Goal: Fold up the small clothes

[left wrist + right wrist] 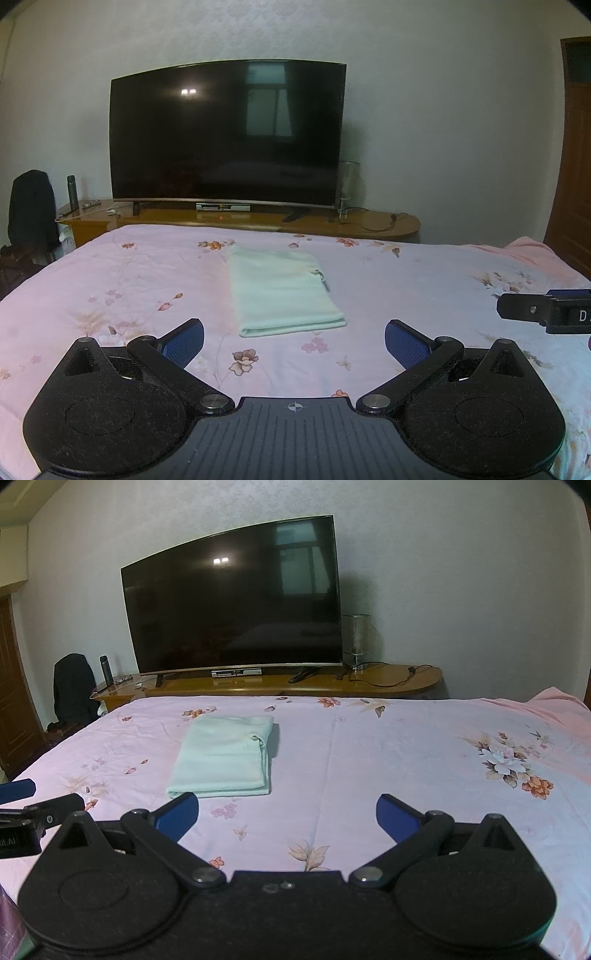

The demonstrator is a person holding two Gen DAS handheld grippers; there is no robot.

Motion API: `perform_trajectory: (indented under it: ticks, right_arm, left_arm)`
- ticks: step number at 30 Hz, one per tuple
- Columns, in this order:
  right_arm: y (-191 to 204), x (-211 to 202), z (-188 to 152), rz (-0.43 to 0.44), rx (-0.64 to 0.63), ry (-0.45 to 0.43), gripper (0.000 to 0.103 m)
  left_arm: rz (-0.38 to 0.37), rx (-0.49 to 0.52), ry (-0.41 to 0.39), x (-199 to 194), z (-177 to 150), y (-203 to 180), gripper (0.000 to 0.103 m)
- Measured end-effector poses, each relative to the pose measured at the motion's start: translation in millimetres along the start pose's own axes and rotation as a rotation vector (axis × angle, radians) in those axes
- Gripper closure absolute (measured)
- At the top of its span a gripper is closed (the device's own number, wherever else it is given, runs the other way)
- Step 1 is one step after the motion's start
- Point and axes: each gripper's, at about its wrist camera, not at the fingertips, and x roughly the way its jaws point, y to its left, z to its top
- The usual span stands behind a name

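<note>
A pale mint-green cloth (pixel 280 291) lies folded into a neat rectangle on the pink flowered bed sheet (pixel 110 280). In the right wrist view the same cloth (pixel 225 760) sits left of centre, its layered edges facing right. My left gripper (pixel 294 341) hovers open just in front of the cloth's near edge, nothing between its blue pads. My right gripper (pixel 287 818) is also open and empty, held above bare sheet to the right of the cloth. Part of the right gripper (pixel 546 310) shows at the left view's right edge.
Beyond the bed's far edge stands a low wooden cabinet (pixel 388 225) bearing a large dark television (pixel 229 136), a lamp (pixel 356 640), cables and a dark bottle (pixel 72 190). A dark chair (pixel 31 210) is at the left. A wooden door (pixel 576 155) is at the right.
</note>
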Motion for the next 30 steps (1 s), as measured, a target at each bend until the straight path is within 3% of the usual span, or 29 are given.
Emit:
perform_trajectory:
  ticks: [23, 30]
  right_arm:
    - [2, 1, 2, 0.007, -0.011, -0.001, 0.0]
    - [2, 3, 3, 0.013, -0.016, 0.003, 0.0]
  left_arm:
    - [-0.001, -0.002, -0.009, 1, 0, 4, 0.0]
    - [0.032, 0.004, -0.037, 1, 2, 11, 0.0]
